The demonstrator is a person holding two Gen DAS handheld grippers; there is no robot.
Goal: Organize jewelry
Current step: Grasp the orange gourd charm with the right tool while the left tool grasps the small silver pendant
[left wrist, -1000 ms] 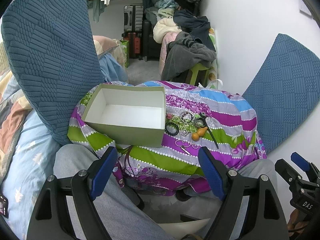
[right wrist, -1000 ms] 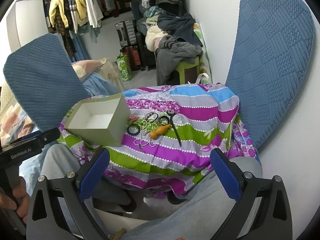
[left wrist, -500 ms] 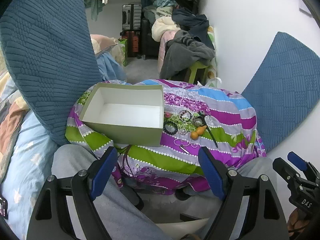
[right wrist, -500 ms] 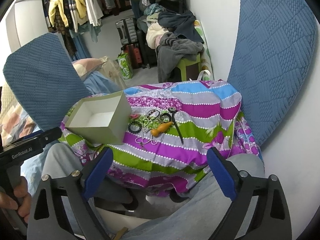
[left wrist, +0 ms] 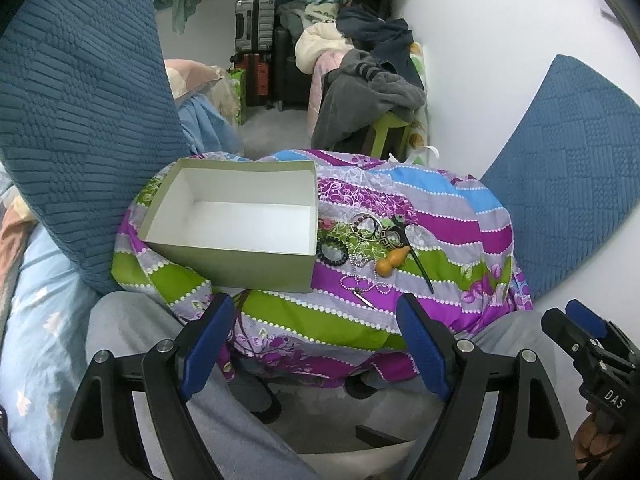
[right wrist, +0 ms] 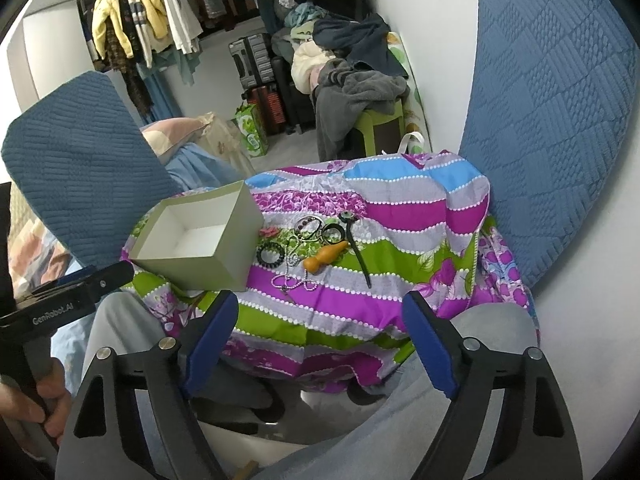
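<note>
Your left gripper (left wrist: 314, 336) hangs with its blue pads apart and nothing between them, aimed down at the striped cloth (left wrist: 424, 216) spread in front of your knees. Your right gripper (right wrist: 320, 334) is also apart and empty; its jaws have just been closing a little. Ahead of both, the open green box (left wrist: 240, 258) sits on the cloth's left part, its white inside bare. Just to the right of the box lies the jewelry pile (left wrist: 366, 236): a black coiled band (right wrist: 272, 255) beside the box wall, a beaded chain (right wrist: 294, 276), an orange gourd-shaped piece (right wrist: 322, 258), rings behind them, and a dark hair stick (right wrist: 360, 254) on the right. Blue quilted cushions (right wrist: 548, 120) flank the cloth.
</note>
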